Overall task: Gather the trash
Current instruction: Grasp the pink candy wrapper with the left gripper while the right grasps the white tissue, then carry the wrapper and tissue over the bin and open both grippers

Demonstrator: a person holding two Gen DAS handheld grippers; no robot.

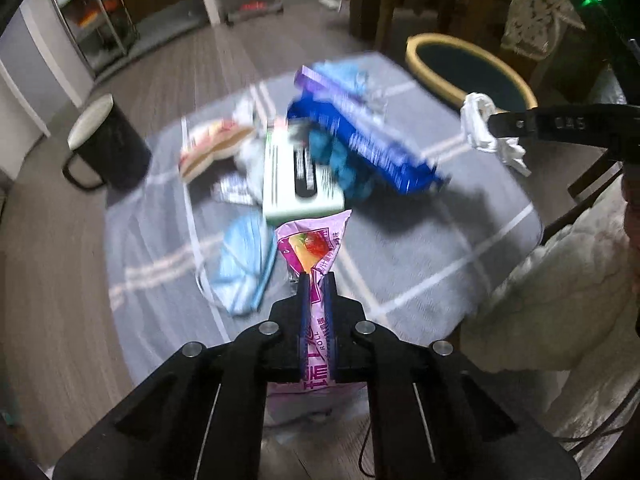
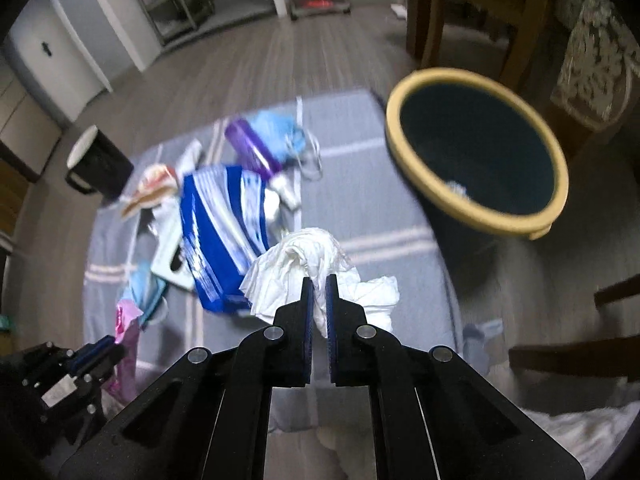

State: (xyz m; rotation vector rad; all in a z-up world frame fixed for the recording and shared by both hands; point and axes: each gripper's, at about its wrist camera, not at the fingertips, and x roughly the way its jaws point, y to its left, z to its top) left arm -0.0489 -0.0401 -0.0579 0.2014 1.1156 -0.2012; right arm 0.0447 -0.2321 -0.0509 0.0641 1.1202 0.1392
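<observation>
My left gripper [image 1: 317, 280] is shut on a pink snack wrapper [image 1: 310, 248] and holds it above the grey mat [image 1: 420, 240]. My right gripper [image 2: 319, 282] is shut on a crumpled white tissue [image 2: 308, 256]; it shows in the left wrist view [image 1: 490, 126] near the bin. The dark bin with a yellow rim [image 2: 476, 152] stands at the mat's far right corner, also in the left wrist view [image 1: 468, 68]. A trash pile lies on the mat: a blue bag [image 2: 224, 232], a purple box [image 2: 250, 148], a white-green box [image 1: 298, 176], blue face masks [image 1: 242, 264].
A black mug [image 1: 104, 148] stands on the wooden floor left of the mat. Wooden chair legs [image 2: 532, 28] and a table with a lace cloth stand behind the bin. Shelving units line the far wall. A white fluffy sleeve [image 1: 560, 300] is at right.
</observation>
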